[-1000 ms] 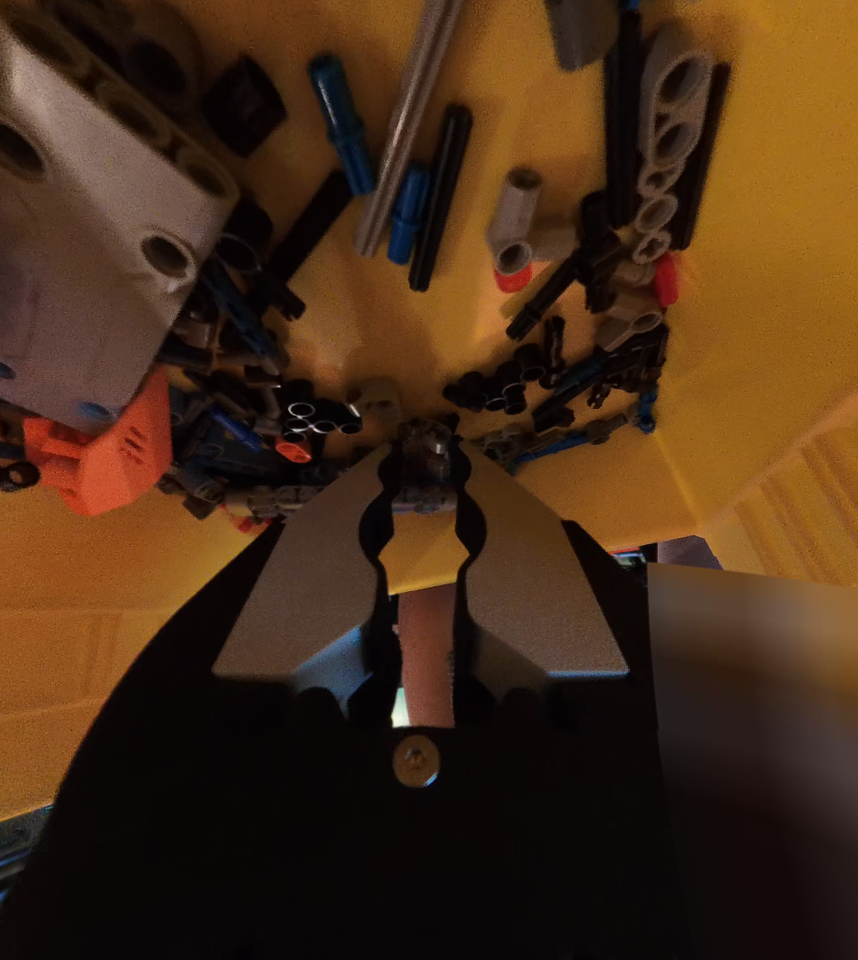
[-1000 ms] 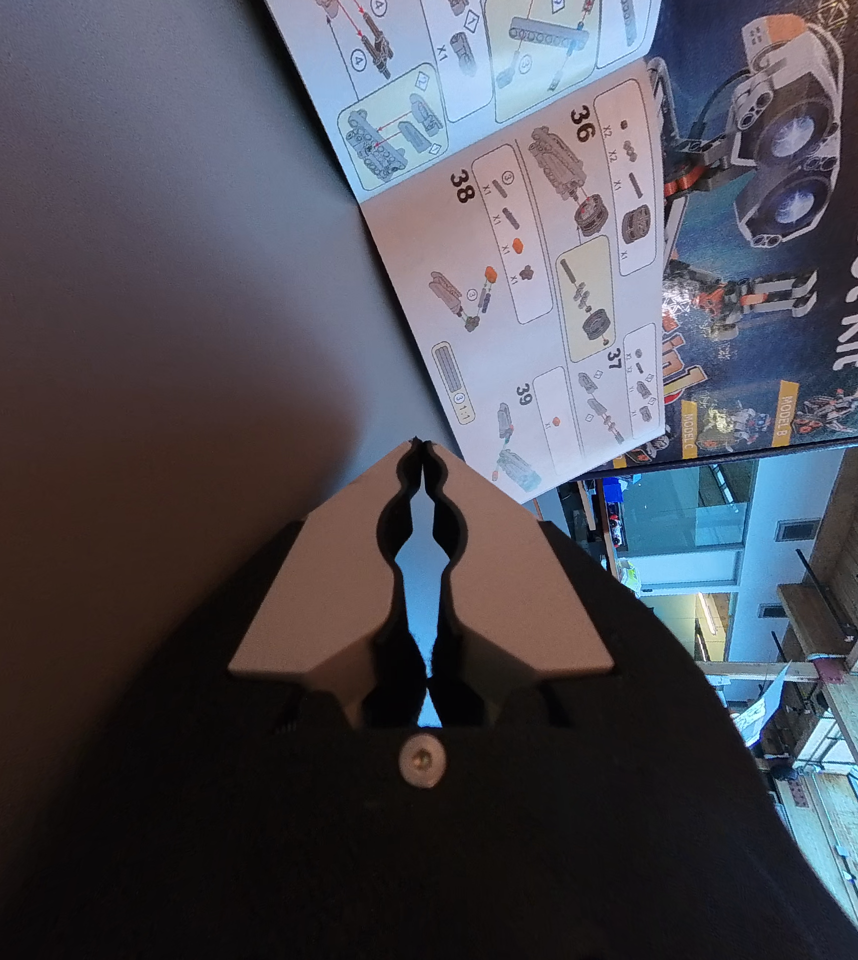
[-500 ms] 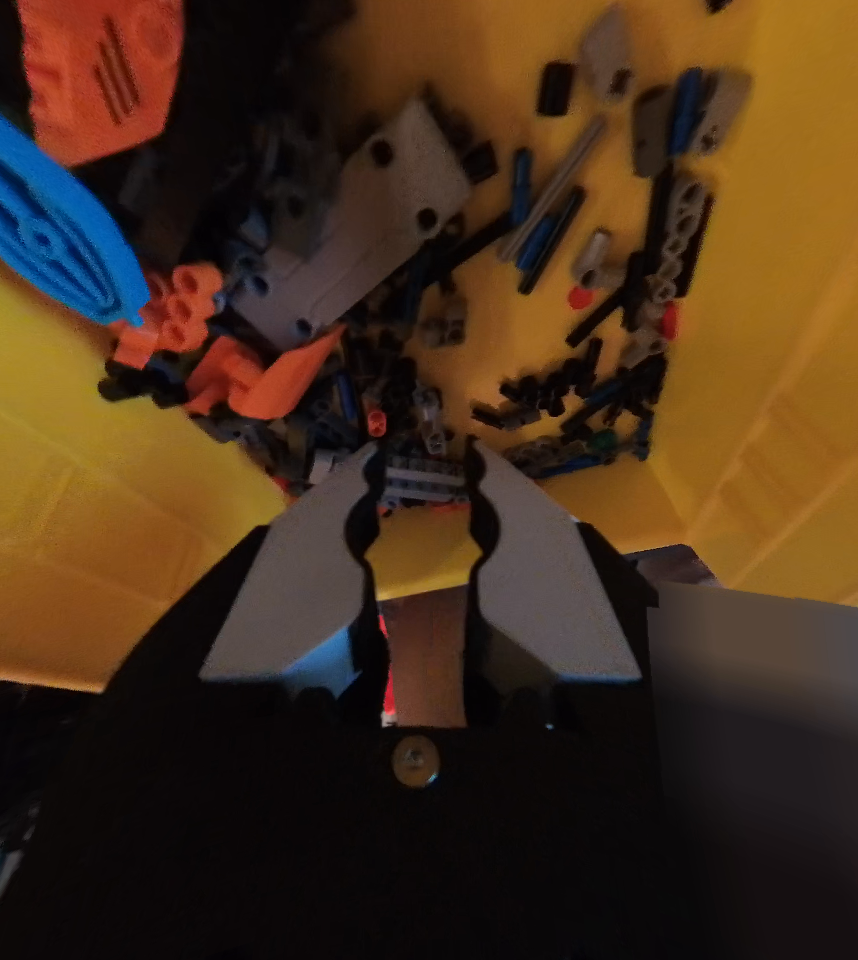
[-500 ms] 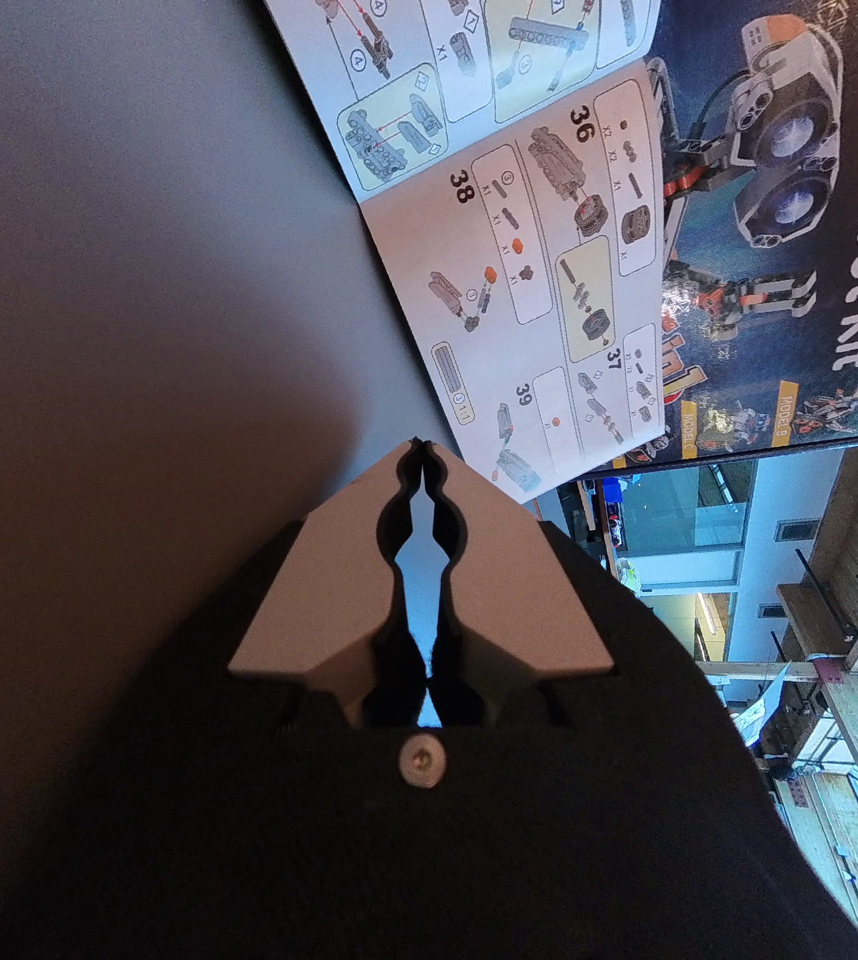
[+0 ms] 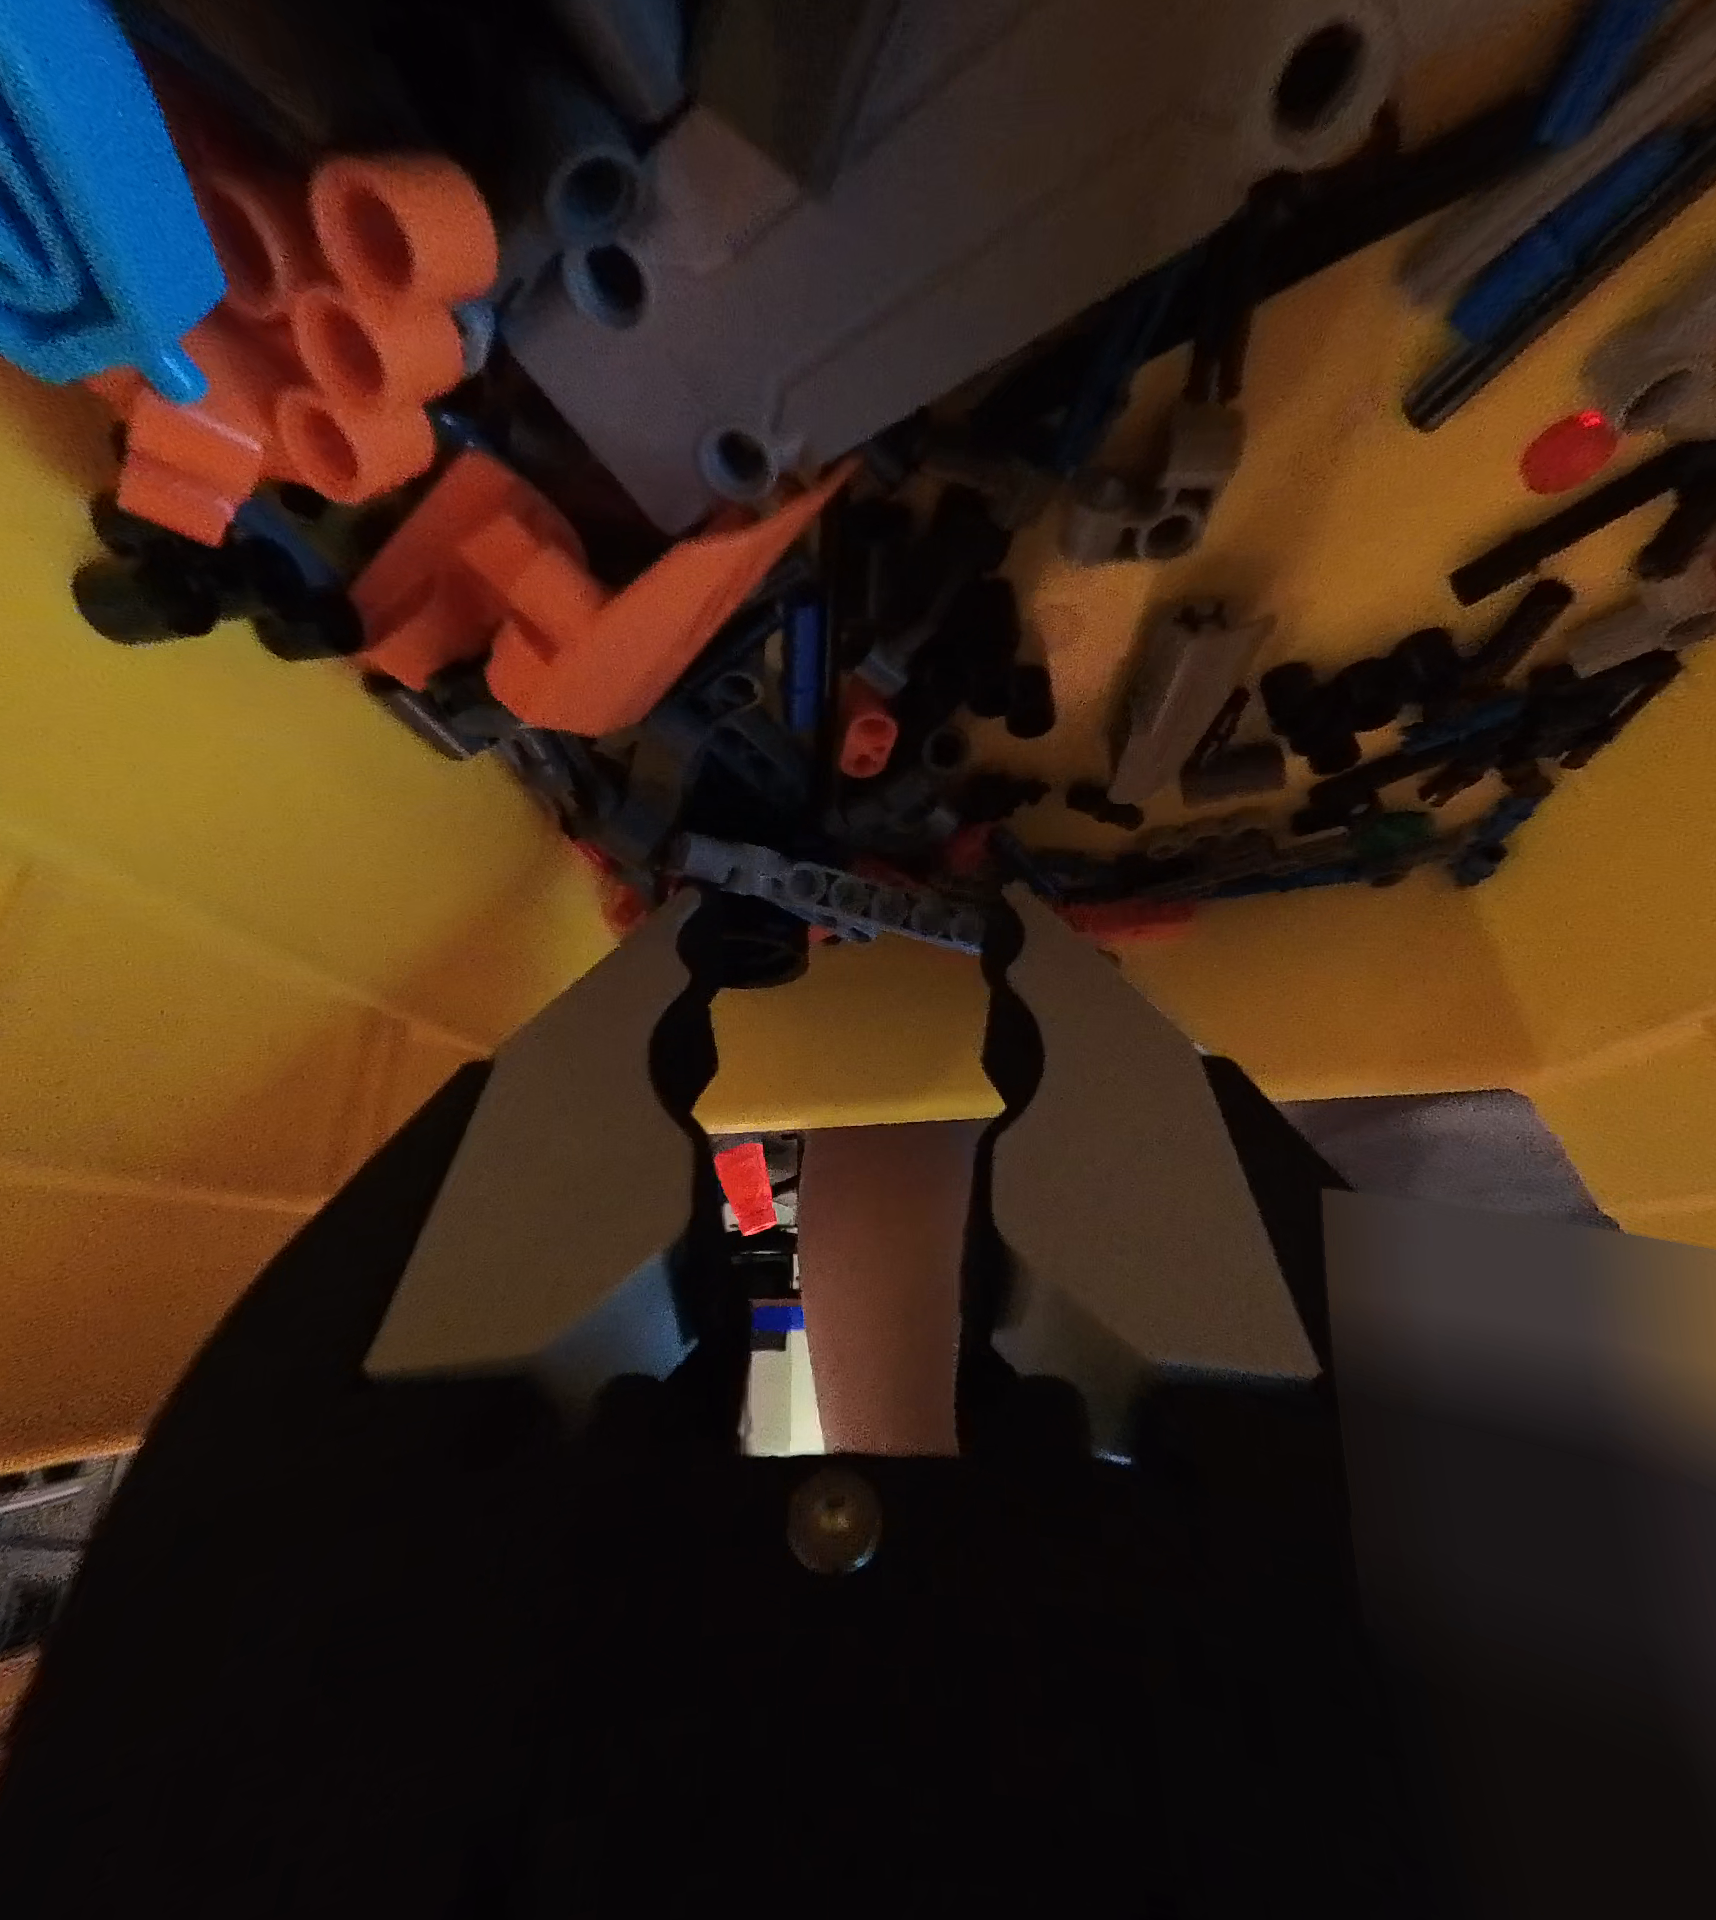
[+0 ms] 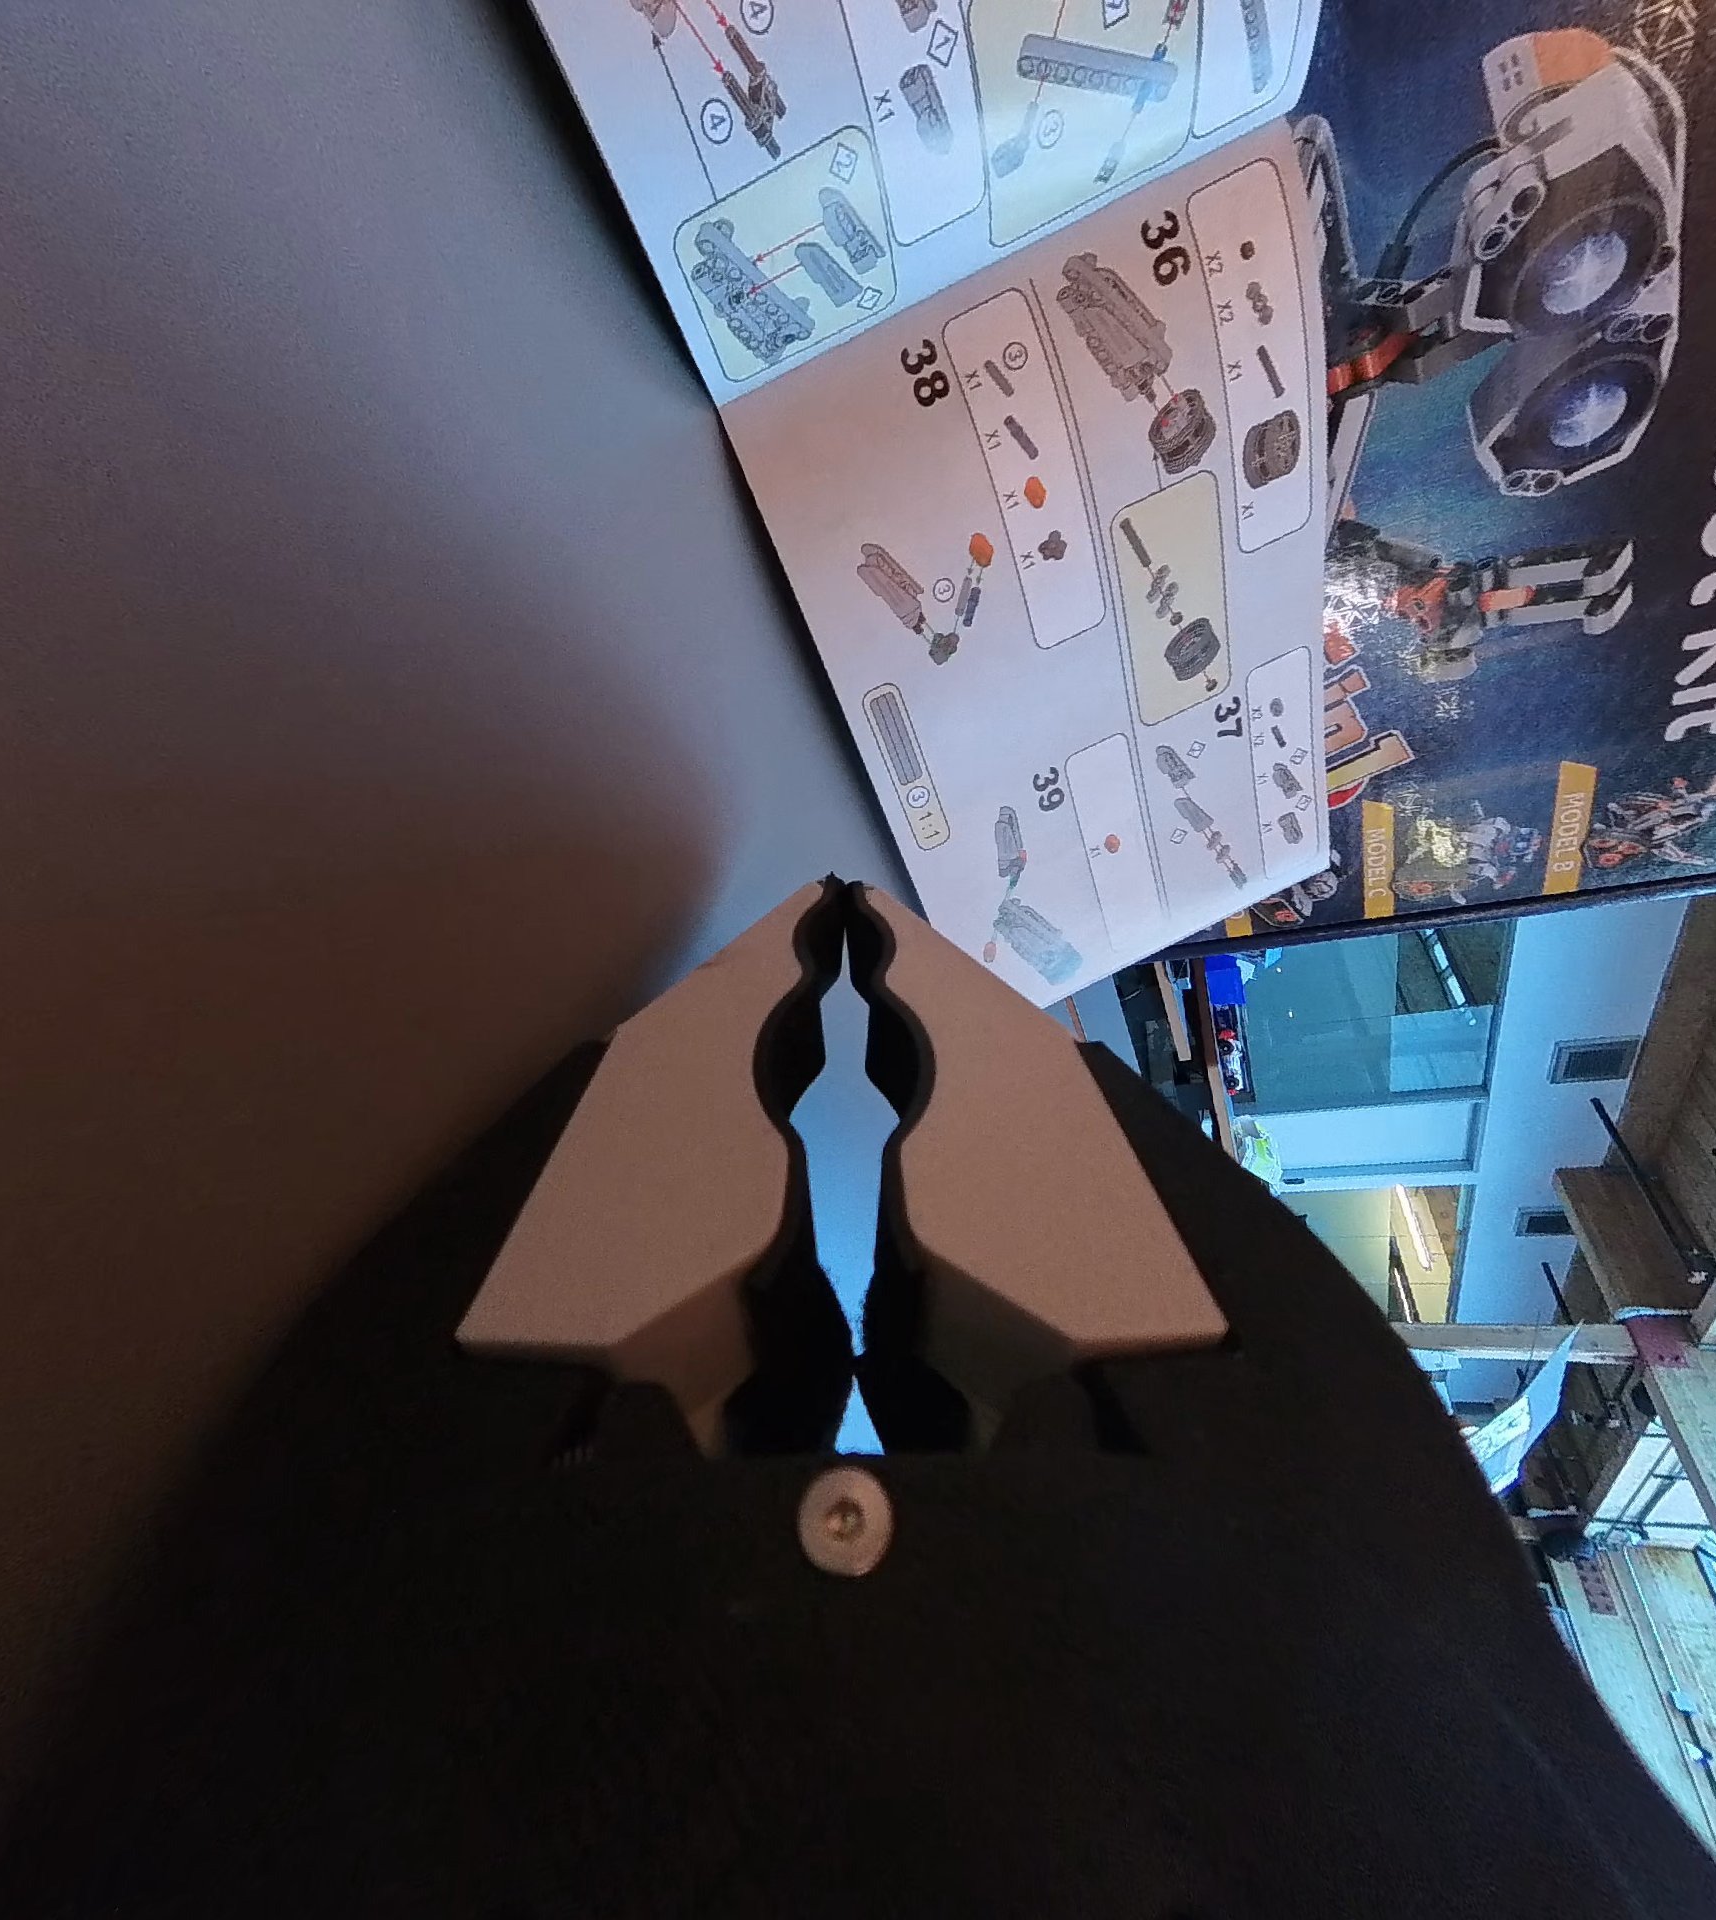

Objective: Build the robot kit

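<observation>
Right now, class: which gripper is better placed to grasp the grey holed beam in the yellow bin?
Left gripper: open, fingertips at the grey holed beam inside the yellow bin. Right gripper is shut beside a booklet.

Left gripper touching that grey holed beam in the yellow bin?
Cannot tell. Left wrist view: left gripper open, fingertips at the grey holed beam's ends; blur hides contact.

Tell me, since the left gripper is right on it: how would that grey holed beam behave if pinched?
The grey beam looks like rigid plastic, so probably stiff and light. It spans the open left gripper crosswise and lies among loose parts in the yellow bin, so it may pivot or drag neighbours.
</observation>
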